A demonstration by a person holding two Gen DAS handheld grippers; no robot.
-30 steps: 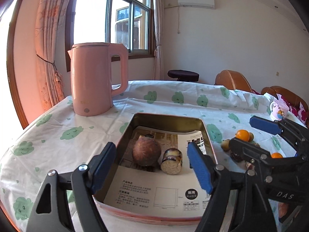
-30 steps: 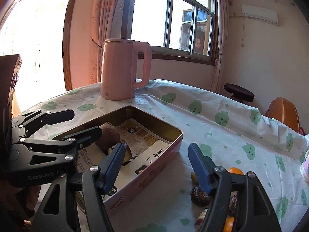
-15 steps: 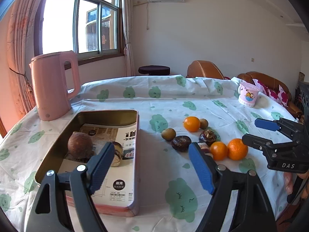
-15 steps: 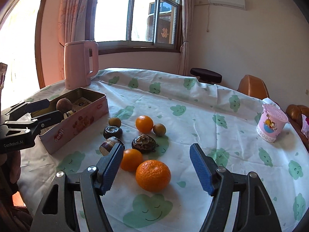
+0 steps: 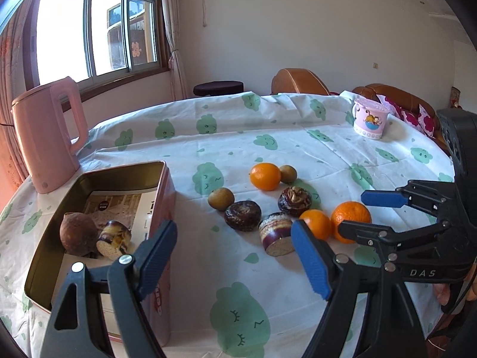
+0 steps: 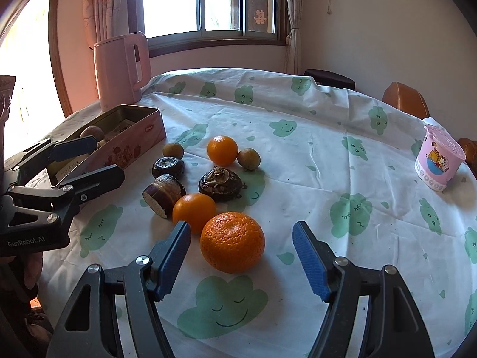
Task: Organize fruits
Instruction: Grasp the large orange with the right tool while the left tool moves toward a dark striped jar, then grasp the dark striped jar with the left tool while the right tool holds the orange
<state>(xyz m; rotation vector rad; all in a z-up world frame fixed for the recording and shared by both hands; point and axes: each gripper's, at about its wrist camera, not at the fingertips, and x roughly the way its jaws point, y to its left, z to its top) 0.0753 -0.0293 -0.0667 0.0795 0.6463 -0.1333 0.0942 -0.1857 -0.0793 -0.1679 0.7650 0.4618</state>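
1. The right tongs (image 6: pixel 241 262) are spread wide and hold nothing. The big orange (image 6: pixel 232 241) sits on the counter (image 6: pixel 328 155) straight ahead of them, between the two blue pads but touching neither.
2. The left tongs (image 5: pixel 235 256) are also wide open and empty, hovering beside the tin (image 5: pixel 162 179). The cut purple piece (image 5: pixel 277 234) lies just ahead of their right pad.
3. The big orange is round, so it has no long axis to line up with. By my judgement the right tongs are the nearer by far and need only go forward and down before closing.
4. A smaller orange (image 6: pixel 193 210) touches the big one on its far-left side; the left pad could nudge it.
5. The tin lies well to the left of the loose fruit and already holds a brown round fruit (image 5: pixel 76 232) and a cut piece (image 5: pixel 114 240).
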